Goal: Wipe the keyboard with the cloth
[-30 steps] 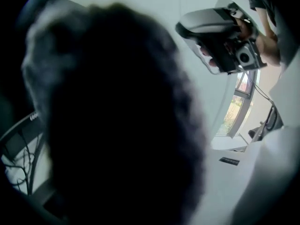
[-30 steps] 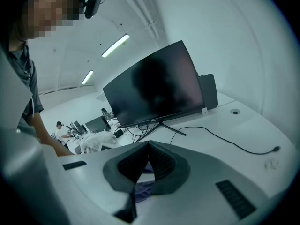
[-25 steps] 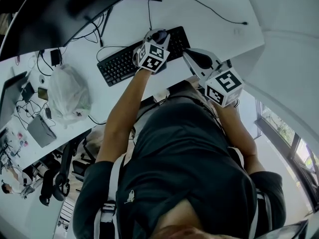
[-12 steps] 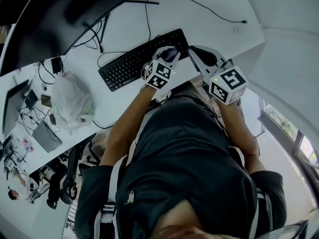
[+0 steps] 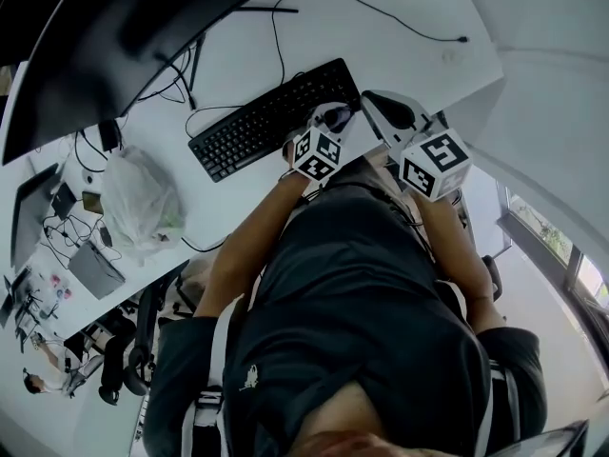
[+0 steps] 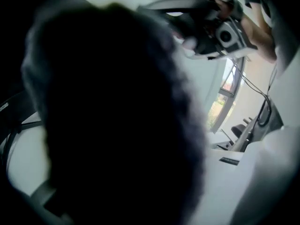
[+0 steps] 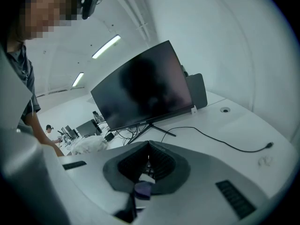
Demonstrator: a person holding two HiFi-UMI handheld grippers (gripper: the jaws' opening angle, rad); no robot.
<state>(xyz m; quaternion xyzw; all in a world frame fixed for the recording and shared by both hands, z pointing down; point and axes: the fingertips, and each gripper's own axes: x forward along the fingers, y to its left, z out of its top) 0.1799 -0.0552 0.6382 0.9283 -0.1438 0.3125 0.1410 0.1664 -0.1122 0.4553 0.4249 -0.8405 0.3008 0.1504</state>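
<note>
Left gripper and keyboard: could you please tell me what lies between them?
The dark cloth, held by the left gripper, lies between it and the keyboard in the head view; it fills the left gripper view.

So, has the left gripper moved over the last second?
Yes. The left gripper, holding the cloth, has pulled back from over the keyboard to its near right corner.

Keyboard [image 5: 266,114] on desk [image 5: 400,55] before monitor [image 5: 105,27]; bag [image 5: 138,198] on desk, left of keyboard.
</note>
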